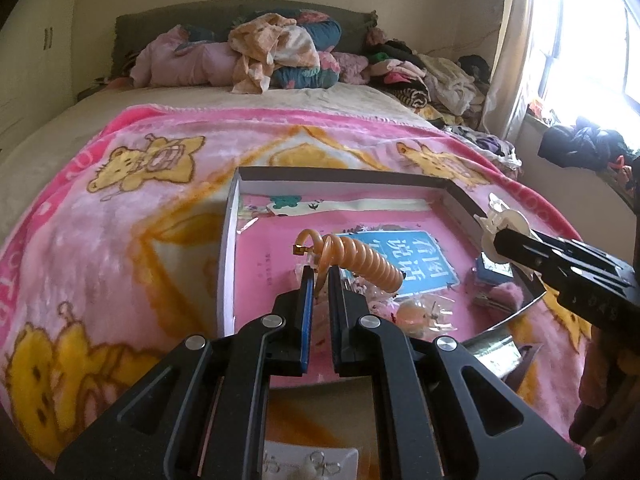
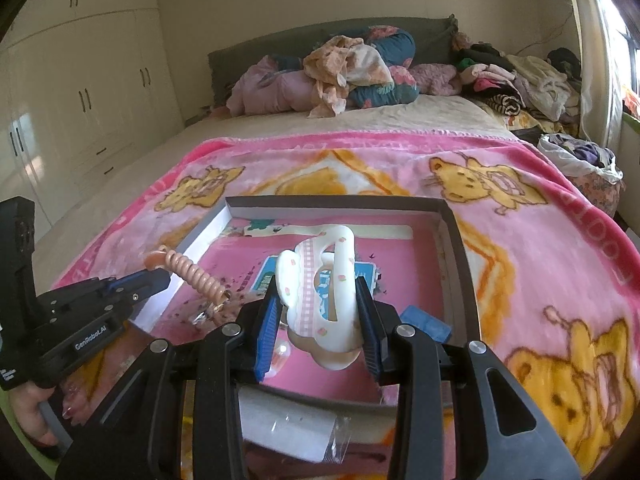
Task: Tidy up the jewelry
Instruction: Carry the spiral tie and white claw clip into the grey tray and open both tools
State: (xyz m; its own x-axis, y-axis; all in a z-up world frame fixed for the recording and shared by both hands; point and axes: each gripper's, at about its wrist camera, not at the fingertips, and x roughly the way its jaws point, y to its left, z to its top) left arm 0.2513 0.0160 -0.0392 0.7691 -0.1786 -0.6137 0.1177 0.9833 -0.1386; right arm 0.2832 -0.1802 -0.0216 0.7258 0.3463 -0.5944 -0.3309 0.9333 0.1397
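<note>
My left gripper (image 1: 320, 274) is shut on an orange spiral hair tie (image 1: 360, 260) and holds it above a shallow open box (image 1: 228, 240) lined with a pink book. It also shows in the right wrist view (image 2: 196, 274). My right gripper (image 2: 318, 304) is shut on a white hair claw clip (image 2: 320, 300) with pink trim, held over the same box (image 2: 456, 248). In the left wrist view the clip (image 1: 500, 224) hangs over the box's right wall.
Small packets of jewelry (image 1: 416, 314), a blue pad (image 2: 426, 324) and a pink fluffy piece (image 1: 504, 296) lie in the box. A card of earrings (image 1: 308, 460) lies near me. The box sits on a pink bear blanket (image 1: 120, 240). Piled clothes (image 2: 348, 64) lie at the headboard.
</note>
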